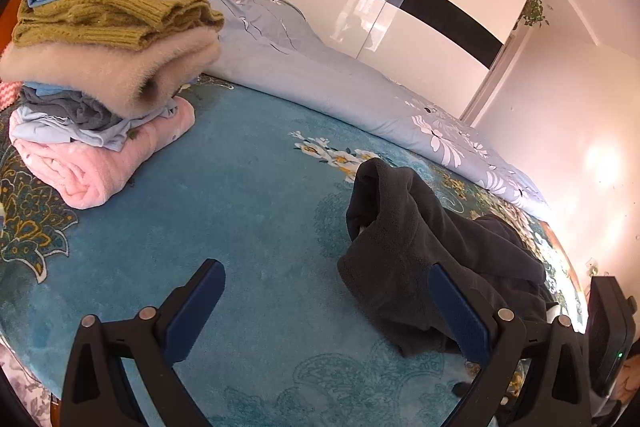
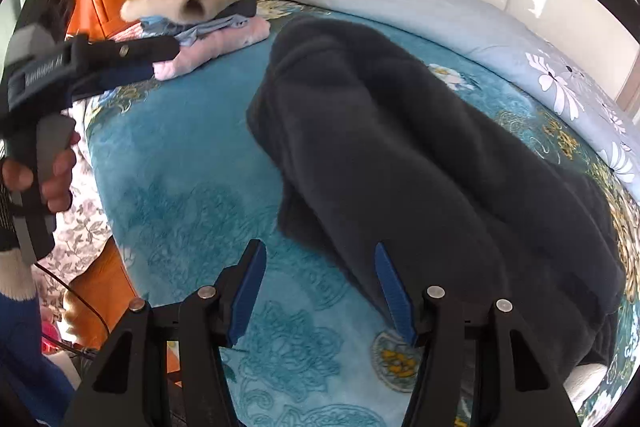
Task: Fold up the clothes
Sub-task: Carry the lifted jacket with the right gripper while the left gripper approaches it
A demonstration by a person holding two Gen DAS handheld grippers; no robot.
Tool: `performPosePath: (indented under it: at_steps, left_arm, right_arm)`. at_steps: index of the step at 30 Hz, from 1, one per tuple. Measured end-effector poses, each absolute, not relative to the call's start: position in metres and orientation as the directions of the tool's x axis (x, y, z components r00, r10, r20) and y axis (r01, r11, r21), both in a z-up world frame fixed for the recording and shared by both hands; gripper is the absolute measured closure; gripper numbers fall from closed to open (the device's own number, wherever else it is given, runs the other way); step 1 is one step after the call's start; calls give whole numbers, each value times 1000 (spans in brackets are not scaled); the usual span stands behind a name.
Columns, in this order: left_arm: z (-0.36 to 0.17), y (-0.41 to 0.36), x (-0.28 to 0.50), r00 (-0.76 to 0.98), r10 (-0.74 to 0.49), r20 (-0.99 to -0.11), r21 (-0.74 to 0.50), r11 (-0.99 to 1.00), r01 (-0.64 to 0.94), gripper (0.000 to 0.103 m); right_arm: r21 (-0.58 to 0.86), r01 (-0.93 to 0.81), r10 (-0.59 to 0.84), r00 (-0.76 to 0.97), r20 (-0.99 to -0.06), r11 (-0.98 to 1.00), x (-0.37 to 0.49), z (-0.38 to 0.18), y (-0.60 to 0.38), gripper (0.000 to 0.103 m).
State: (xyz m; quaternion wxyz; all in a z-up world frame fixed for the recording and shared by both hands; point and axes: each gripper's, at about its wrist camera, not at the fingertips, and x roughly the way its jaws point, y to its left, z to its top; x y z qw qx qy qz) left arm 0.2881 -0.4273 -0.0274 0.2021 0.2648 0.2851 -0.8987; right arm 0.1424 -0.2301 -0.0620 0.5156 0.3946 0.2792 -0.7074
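the right gripper (image 2: pixel 320 291) hangs with its blue pads spread and nothing pinched, the dark fleece garment (image 2: pixel 420 155) lying crumpled just ahead of it and against its right pad on the teal floral blanket (image 2: pixel 180 163). the left gripper (image 1: pixel 328 311) is spread wide too, empty, the same garment (image 1: pixel 420 247) by its right finger. the stack of folded clothes (image 1: pixel 108 67) sits far ahead to its left.

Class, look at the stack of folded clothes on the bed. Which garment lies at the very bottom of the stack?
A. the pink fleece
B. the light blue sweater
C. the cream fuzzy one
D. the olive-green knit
A: the pink fleece rests directly on the teal bedspread, with the rest of the stack of folded clothes piled on top of it.
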Motion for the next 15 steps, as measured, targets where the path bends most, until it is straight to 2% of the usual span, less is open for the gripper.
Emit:
performPosePath:
  at_steps: [3, 10, 15]
  left_arm:
    - [-27, -426, 288, -779, -210, -591, -411, -753, 514, 0]
    - [-31, -430, 287, -772, -212, -599, -397, -759, 516, 0]
    - [-41, -439, 286, -756, -213, -619, -398, -745, 535, 0]
  right_arm:
    - [21, 957, -489, -130, -863, -290, 151, -81, -238, 45]
    - [-243, 904, -343, -366, -865, -351, 122, -106, -255, 46]
    - [-304, 903, -308, -395, -865, -304, 125, -121, -261, 46]
